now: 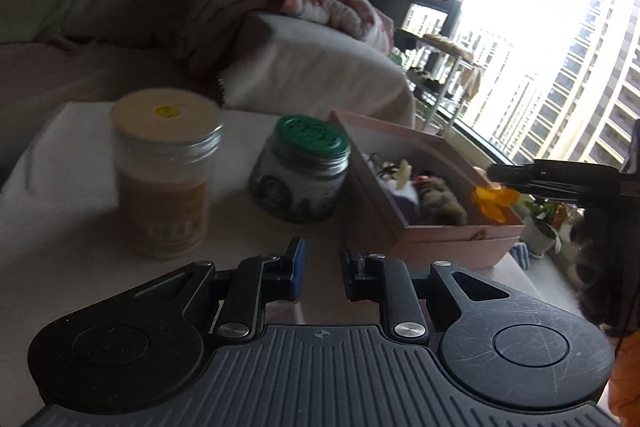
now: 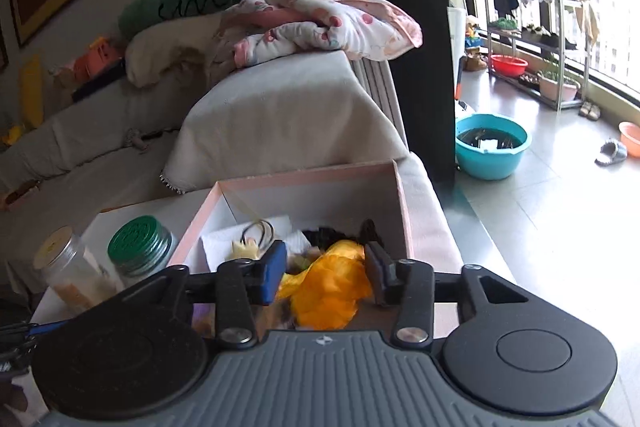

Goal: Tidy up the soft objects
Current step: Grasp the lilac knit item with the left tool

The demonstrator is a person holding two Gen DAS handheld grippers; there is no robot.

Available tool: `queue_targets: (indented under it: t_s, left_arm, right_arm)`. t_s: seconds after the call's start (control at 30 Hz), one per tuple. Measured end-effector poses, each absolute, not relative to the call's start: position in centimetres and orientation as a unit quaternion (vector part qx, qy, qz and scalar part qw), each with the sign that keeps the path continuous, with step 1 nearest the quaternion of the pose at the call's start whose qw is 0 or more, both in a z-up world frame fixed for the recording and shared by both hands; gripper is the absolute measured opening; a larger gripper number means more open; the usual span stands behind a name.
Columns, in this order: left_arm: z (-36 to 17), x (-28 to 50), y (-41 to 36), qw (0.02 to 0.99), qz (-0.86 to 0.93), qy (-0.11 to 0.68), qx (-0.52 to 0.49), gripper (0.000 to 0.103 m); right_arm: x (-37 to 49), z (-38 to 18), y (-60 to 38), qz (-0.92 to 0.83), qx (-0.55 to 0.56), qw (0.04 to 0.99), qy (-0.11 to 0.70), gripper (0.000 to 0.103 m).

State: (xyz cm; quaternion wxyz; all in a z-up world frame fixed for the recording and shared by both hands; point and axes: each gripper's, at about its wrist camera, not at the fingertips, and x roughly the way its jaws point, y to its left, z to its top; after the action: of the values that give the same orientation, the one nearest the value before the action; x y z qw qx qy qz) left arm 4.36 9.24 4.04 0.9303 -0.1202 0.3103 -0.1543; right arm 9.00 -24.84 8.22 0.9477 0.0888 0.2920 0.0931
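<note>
A pink box [image 1: 424, 235] [image 2: 312, 175] stands on the white table and holds several small soft items, among them a furry brown one [image 1: 440, 203]. My right gripper [image 2: 325, 277] is over the box, its jaws closed on a soft orange-yellow flower-like item [image 2: 328, 291]; from the left wrist view the flower [image 1: 495, 202] hangs at the right gripper's tips [image 1: 496, 177] over the box's right edge. My left gripper [image 1: 322, 267] is open and empty, low over the table in front of the box.
A cream-lidded jar [image 1: 164, 171] and a green-lidded jar [image 1: 300, 171] stand left of the box. Behind is a sofa [image 2: 272, 115] with a floral blanket [image 2: 320, 23]. A teal basin [image 2: 491, 147] sits on the floor at right.
</note>
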Motion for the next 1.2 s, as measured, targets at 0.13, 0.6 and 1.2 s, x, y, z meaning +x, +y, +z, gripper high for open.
queue_targets:
  t_s: [0.13,0.6,1.2]
  left_arm:
    - [2.9,3.6,11.4,0.932,-0.118,0.317,-0.132,0.021]
    - [4.1,1.8,11.1,0.939,-0.088,0.313,-0.109,0.021]
    - [4.5,1.9,2.0,0.894,-0.27,0.342,-0.108,0.021]
  right_arm:
    - [5.9,8.0,-26.1,0.107,0.083,0.949,0.283,0.053]
    - [-2.2,4.9,-21.7,0.166,-0.01,0.948,0.273,0.061]
    - [-3.2,4.5,-25.7,0.114,0.073,0.95,0.282,0.062]
